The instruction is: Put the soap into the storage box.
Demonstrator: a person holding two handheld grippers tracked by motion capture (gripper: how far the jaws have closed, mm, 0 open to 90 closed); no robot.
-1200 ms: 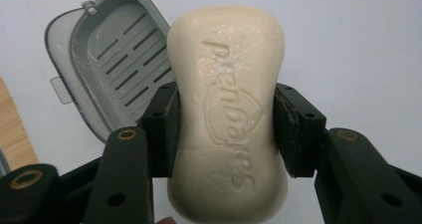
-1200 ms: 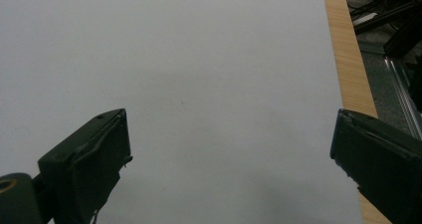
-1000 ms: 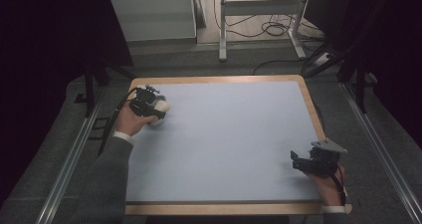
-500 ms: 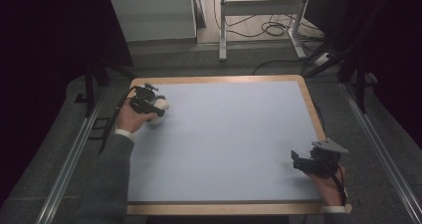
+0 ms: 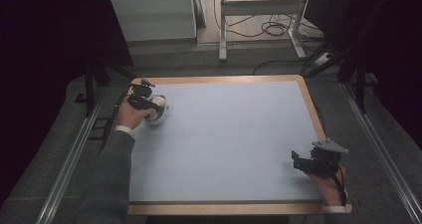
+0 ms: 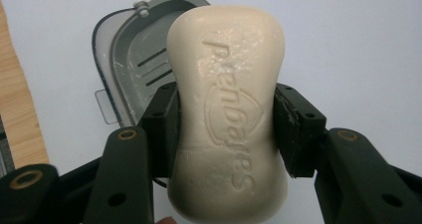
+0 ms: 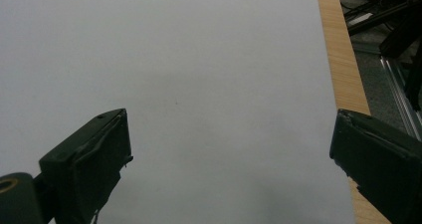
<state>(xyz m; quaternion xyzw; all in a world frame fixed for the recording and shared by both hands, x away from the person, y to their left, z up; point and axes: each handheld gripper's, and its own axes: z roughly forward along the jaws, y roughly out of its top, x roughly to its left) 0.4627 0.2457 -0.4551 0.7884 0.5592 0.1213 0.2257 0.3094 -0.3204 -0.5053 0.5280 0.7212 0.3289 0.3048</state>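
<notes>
A cream bar of soap [image 6: 229, 109] with embossed lettering stands between the black jaws of my left gripper [image 6: 226, 117], which is shut on its narrow waist. Just beyond and below it lies a grey soap dish [image 6: 132, 59] with drain slots, resting on the pale blue table top. In the high view this gripper [image 5: 153, 104] holds the soap [image 5: 159, 102] over the dish [image 5: 160, 118] near the table's far left corner. My right gripper [image 5: 297, 162] rests at the near right, open, and its jaws [image 7: 229, 159] stand wide apart with nothing between them.
The pale blue mat [image 5: 224, 144] has a wooden border [image 5: 311, 109]. Metal rails [image 5: 69, 159] run along both sides of the table. Cables and a frame's legs [image 5: 222, 30] lie on the floor beyond the far edge.
My left gripper has drifted slightly left and a little lower with the soap in it. The right gripper has stayed where it was.
</notes>
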